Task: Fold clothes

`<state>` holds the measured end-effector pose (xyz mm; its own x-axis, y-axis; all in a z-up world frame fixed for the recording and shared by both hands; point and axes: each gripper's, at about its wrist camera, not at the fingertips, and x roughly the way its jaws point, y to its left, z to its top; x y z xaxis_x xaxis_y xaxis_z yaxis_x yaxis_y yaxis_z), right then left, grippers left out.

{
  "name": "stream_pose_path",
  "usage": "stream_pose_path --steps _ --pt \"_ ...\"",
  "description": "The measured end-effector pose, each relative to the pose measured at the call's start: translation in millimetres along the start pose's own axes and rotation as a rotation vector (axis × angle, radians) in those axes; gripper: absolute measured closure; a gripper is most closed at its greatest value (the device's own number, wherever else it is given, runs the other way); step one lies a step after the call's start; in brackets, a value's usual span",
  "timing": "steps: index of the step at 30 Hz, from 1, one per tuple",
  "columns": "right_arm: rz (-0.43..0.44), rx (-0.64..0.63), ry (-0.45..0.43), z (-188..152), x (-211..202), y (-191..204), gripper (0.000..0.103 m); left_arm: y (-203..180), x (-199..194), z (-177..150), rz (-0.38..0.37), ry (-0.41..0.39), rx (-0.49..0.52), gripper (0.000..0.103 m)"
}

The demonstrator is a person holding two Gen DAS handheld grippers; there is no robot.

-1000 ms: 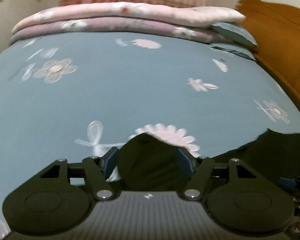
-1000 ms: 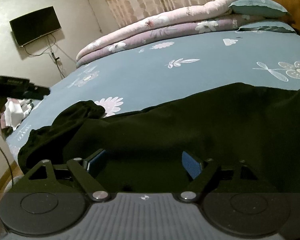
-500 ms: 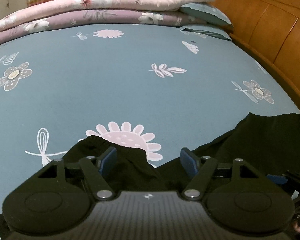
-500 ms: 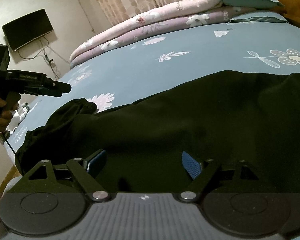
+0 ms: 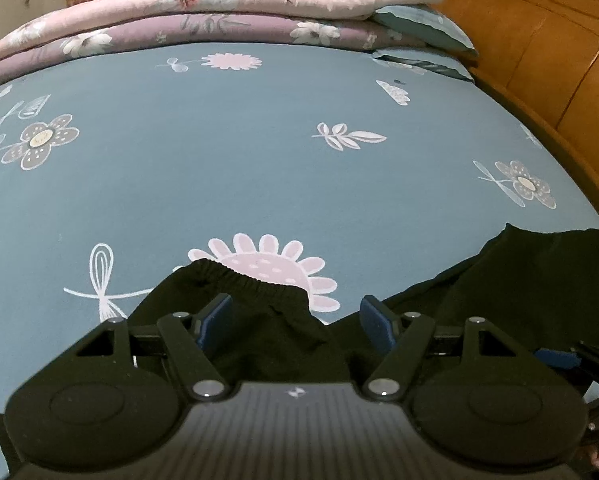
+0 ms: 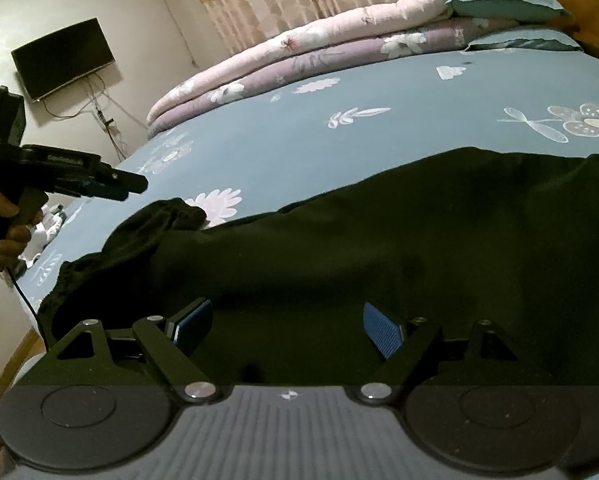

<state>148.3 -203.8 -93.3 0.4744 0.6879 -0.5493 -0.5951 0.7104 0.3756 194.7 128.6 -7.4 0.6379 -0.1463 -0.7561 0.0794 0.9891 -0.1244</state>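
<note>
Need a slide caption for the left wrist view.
Open left gripper above the black trousers' elastic cuff on a blue floral bedsheet.

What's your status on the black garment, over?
Left gripper open above the elastic hem. Right gripper open over the black garment, which lies unfolded on the bed. Nothing in the way.

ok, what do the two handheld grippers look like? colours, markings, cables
Both match: black linkage arms with silver pivot screws, blue ribbed finger pads, two round black housings and a ribbed grey body with a small white logo. Left gripper, right gripper. Seen from the right wrist, the left one is a black pistol-grip unit with white lettering I can't read; a thin black cable hangs from its handle.
</note>
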Motion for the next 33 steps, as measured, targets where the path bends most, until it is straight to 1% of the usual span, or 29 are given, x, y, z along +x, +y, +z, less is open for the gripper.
stream_pose_path --steps 17,26,33 --pt "0.001 0.007 -0.002 -0.3 -1.8 1.6 0.017 -0.2 -2.1 -1.8 0.005 0.003 0.0 0.032" --pt "-0.023 0.007 -0.004 2.6 -6.6 2.2 0.017 3.4 -3.1 -5.9 -0.006 0.004 -0.012 0.032" --pt "-0.023 0.01 -0.013 5.0 -5.9 0.3 0.016 5.0 -5.7 -4.5 -0.003 0.013 -0.009 0.032"
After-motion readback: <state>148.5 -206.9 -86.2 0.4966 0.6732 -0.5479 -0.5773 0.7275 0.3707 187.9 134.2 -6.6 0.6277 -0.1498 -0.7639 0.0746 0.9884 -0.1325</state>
